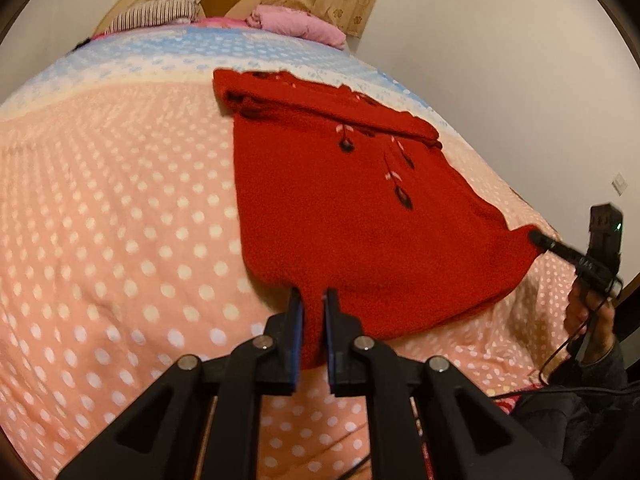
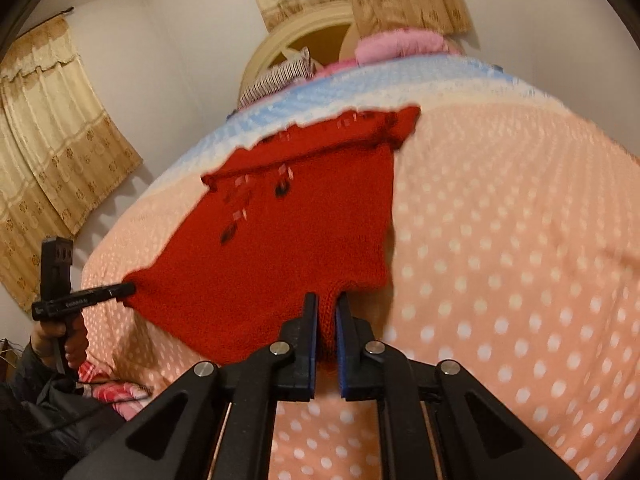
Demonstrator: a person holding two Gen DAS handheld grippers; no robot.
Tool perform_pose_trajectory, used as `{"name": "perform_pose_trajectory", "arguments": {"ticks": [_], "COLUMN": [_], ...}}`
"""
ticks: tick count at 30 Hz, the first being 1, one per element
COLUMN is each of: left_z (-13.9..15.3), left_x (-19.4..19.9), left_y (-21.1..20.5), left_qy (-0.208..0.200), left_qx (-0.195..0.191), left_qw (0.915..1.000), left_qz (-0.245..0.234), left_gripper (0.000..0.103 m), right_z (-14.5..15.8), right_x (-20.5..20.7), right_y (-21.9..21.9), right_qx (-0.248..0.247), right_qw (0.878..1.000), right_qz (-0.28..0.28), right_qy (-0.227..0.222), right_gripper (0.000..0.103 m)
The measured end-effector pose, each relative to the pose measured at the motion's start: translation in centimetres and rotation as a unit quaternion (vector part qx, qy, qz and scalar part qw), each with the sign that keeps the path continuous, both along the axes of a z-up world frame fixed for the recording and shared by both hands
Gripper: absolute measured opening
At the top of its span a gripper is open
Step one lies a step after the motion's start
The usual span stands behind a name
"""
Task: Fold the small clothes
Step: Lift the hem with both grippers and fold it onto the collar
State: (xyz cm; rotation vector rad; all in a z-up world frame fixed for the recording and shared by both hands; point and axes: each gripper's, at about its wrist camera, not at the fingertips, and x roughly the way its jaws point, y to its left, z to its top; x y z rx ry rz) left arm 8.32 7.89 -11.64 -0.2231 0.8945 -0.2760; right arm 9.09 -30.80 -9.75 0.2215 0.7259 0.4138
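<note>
A small red knitted sweater (image 1: 352, 208) with dark and pink embroidery lies spread on the bed, its top part folded over. In the left wrist view my left gripper (image 1: 313, 294) is shut on the near hem, with red knit pinched between the blue pads. My right gripper (image 1: 534, 236) shows at the right, clamped on the hem's other corner and lifting it. In the right wrist view the right gripper (image 2: 326, 300) is shut on a bunched bit of the sweater (image 2: 304, 236) hem. The left gripper (image 2: 130, 289) grips the far left corner there.
A peach bedspread (image 1: 120, 220) with white dots covers the bed, turning blue toward the headboard. A pink pillow (image 1: 296, 24) and a striped pillow (image 1: 156, 14) lie at the head. Beige curtains (image 2: 52, 140) hang on the wall. A person's hand (image 1: 592, 328) holds the right gripper.
</note>
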Motion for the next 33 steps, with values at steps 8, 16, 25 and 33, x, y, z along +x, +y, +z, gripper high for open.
{"name": "perform_pose_trajectory", "arguments": {"ticks": [8, 16, 25, 33], "left_z": [3.8, 6.2, 8.4, 10.0], "left_x": [1.8, 5.0, 9.4, 13.7], "left_y": [0.5, 1.1, 2.0, 1.7], "left_qy": [-0.048, -0.071, -0.096, -0.117], "left_qx": [0.020, 0.005, 0.003, 0.030], "left_qw": [0.9986, 0.9973, 0.9948, 0.9918], "left_qz": [0.012, 0.016, 0.035, 0.041], "left_gripper": [0.010, 0.009, 0.009, 0.009], "right_z": [3.9, 6.9, 10.1, 11.0], "right_x": [2.3, 5.1, 8.7, 13.0], "right_y": [0.7, 0.1, -0.2, -0.1], "right_qx": [0.006, 0.024, 0.024, 0.013], "right_qw": [0.998, 0.996, 0.993, 0.993], "right_qz": [-0.002, -0.015, -0.025, -0.039], "right_qy": [-0.055, -0.086, -0.110, -0.109], "right_gripper": [0.007, 0.007, 0.007, 0.007]}}
